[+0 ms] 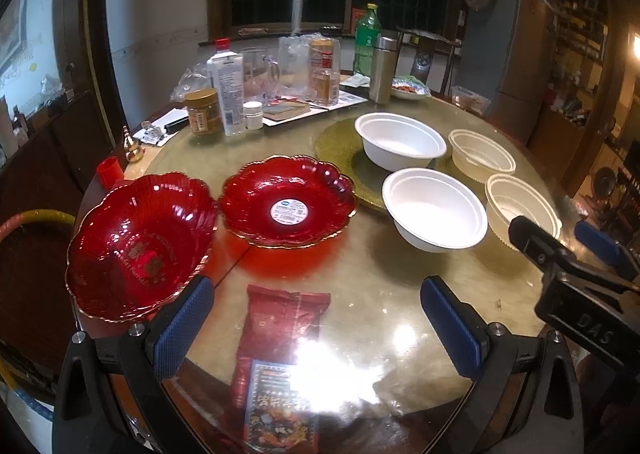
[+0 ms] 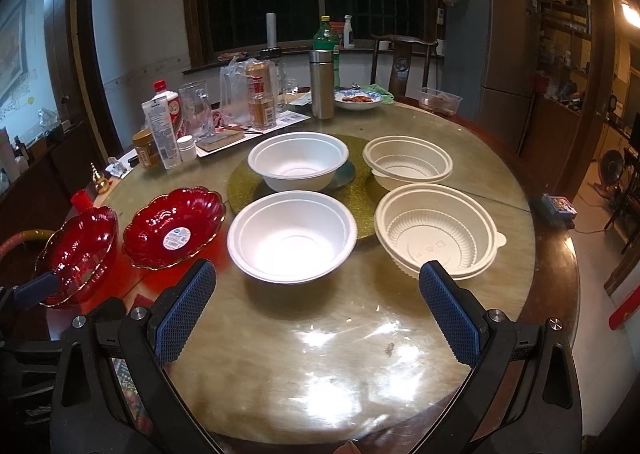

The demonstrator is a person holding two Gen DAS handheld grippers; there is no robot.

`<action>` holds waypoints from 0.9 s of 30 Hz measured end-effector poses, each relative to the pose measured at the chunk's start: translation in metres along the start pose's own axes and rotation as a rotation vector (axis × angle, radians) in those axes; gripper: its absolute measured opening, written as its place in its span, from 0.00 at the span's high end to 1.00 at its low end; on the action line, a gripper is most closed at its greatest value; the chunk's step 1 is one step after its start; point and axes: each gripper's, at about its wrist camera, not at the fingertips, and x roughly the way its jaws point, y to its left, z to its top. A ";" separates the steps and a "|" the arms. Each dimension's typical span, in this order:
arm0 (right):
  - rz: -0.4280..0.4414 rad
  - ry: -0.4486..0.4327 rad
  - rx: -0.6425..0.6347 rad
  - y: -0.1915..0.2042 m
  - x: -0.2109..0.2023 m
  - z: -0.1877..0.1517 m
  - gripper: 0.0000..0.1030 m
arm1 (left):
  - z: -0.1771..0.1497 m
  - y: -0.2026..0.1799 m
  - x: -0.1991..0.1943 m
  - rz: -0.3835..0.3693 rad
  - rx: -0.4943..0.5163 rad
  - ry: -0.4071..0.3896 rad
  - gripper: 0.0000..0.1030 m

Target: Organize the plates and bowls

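**Already crowded: six dishes, two open tools, and plenty of ways to slip**

Nothing was held yet. The left tool point(image 1: 316, 322) hung above the near edge of the round glass-topped table point(image 2: 360, 334) with its blue pads spread wide and empty; the right tool point(image 2: 318, 306) was likewise wide open and empty, facing the pale bowls.

The task's things lay in three pairs. A deep red scalloped bowl point(image 1: 140, 242) sat at the table's left edge, just beside a shallower red plate with a sticker point(image 1: 288, 202). To their right stood two white bowls point(image 2: 292, 238), one behind the other, the far one on a gold turntable mat point(image 2: 240, 182). Further right were two cream ribbed bowls point(image 2: 436, 238), also one behind the other.

Several risks seemed likely. The deep red bowl stood so close to the rim of the table that a sideways nudge from a pad could push it off, and it looked like hard, brittle plastic or glass. Its scalloped, glossy edge would probably give a poor pinch, so it might tilt or slide out when lifted. The white bowls looked light and thin; a hard squeeze could buckle a wall, and on smooth glass they might skate away instead of being caught. A red snack packet point(image 1: 280, 354) lay directly under the left tool and could snag. The two tools worked near each other, so they might collide over the middle. Bottles and jars point(image 1: 228, 94) behind could topple if a reach overshot.
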 end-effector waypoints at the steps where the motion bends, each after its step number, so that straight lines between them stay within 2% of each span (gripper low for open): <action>1: 0.005 0.000 -0.004 0.003 0.000 0.000 0.00 | 0.000 0.004 -0.002 0.001 -0.007 -0.005 0.00; 6: 0.028 0.003 -0.019 0.018 0.005 0.003 0.00 | 0.001 0.032 -0.017 0.037 -0.040 -0.044 0.00; 10: 0.084 0.027 -0.027 0.037 0.011 0.006 0.00 | -0.001 0.068 -0.034 0.089 -0.083 -0.083 0.00; 14: 0.277 0.132 -0.039 0.073 0.022 0.009 0.00 | -0.007 0.118 -0.047 0.158 -0.174 -0.099 0.00; 18: 0.509 0.261 -0.039 0.113 0.036 0.011 0.00 | -0.010 0.180 -0.040 0.212 -0.340 -0.055 0.00; 21: 0.615 0.375 0.006 0.142 0.056 0.009 0.00 | -0.011 0.215 -0.023 0.235 -0.432 0.011 0.00; 23: 0.657 0.421 0.036 0.155 0.070 0.006 0.00 | -0.013 0.228 -0.010 0.256 -0.467 0.043 0.00; 27: 0.688 0.518 0.148 0.172 0.106 -0.001 0.00 | -0.011 0.245 0.017 0.233 -0.510 0.098 0.00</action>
